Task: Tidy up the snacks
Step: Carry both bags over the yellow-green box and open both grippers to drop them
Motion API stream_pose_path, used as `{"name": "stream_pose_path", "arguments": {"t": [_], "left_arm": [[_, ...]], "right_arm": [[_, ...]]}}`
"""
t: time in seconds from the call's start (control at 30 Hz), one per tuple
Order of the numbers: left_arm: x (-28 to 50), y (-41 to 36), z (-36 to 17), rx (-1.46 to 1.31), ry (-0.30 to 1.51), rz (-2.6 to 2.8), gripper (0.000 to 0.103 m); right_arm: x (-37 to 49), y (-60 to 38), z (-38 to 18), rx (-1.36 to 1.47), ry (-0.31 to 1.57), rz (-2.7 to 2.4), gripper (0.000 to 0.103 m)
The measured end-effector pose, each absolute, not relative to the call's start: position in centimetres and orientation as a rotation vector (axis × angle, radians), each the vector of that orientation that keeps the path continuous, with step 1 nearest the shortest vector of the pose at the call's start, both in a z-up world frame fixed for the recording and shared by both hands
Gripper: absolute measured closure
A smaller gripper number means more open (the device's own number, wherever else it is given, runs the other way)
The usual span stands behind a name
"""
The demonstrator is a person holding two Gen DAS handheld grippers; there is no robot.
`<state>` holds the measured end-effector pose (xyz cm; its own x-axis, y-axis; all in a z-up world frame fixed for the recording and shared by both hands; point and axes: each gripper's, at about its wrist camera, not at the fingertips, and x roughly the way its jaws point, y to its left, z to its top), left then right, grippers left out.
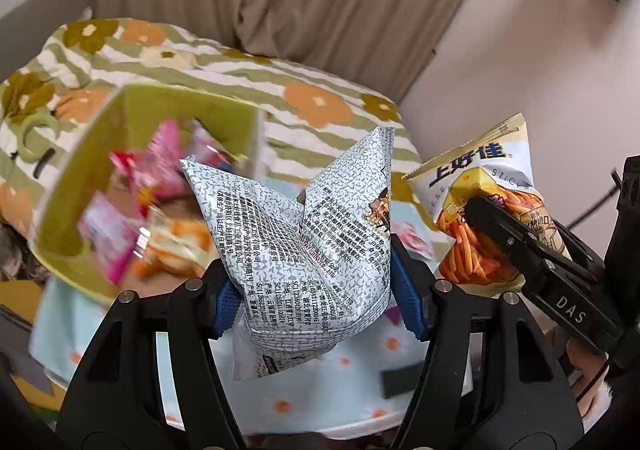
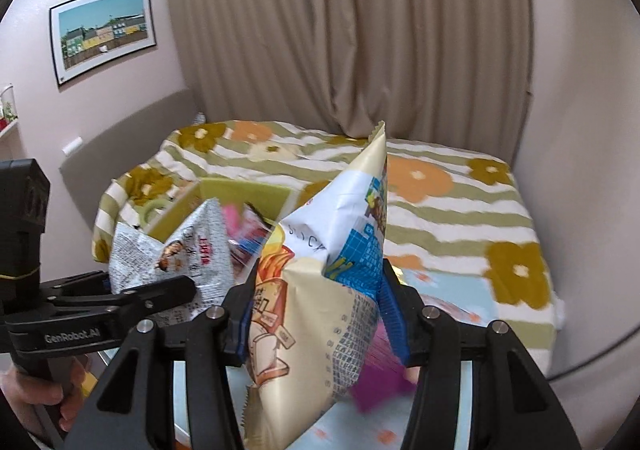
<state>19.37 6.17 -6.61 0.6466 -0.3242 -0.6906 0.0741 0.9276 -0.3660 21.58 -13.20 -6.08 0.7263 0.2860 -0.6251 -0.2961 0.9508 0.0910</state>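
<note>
My left gripper (image 1: 316,294) is shut on a silver-grey snack bag (image 1: 296,250) printed with black text, held up in the air. My right gripper (image 2: 316,314) is shut on a cream and blue cheese-sticks bag (image 2: 320,310). In the left wrist view the right gripper (image 1: 480,209) shows at the right, holding the cheese-sticks bag (image 1: 484,234). In the right wrist view the left gripper (image 2: 176,290) shows at the left with the silver bag (image 2: 180,250). A yellow-green box (image 1: 72,185) with several pink and orange snack packs stands ahead and left; it also shows in the right wrist view (image 2: 244,189).
The box stands on a bed with a green-striped, flowered cover (image 2: 440,201). A light-blue flowered cloth (image 1: 340,390) lies under the grippers, with a purple pack (image 2: 380,382) on it. Beige curtains (image 2: 360,29) hang behind, walls either side.
</note>
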Motion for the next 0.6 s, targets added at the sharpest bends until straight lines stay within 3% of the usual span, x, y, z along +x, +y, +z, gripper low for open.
{"name": "stream_pose_path", "arguments": {"t": [0.23, 0.5, 0.53, 0.6], "left_arm": [[25.4, 15.1, -7.7, -0.316, 0.892, -0.189, 0.042], [32.2, 22.1, -12.7, -0.276, 1.011, -0.172, 0.041], [33.0, 22.7, -13.6, -0.267, 1.028, -0.168, 0.04], [34.0, 23.3, -14.9, -0.261, 1.063, -0.174, 0.025]], "right_arm": [[26.8, -4.5, -6.9, -0.003, 0.718, 0.376, 0.055], [30.8, 1.1, -9.8, 0.011, 0.813, 0.346, 0.055], [31.2, 1.6, -10.3, 0.013, 0.827, 0.339, 0.055], [31.8, 2.5, -11.0, 0.014, 0.85, 0.326, 0.055]]}}
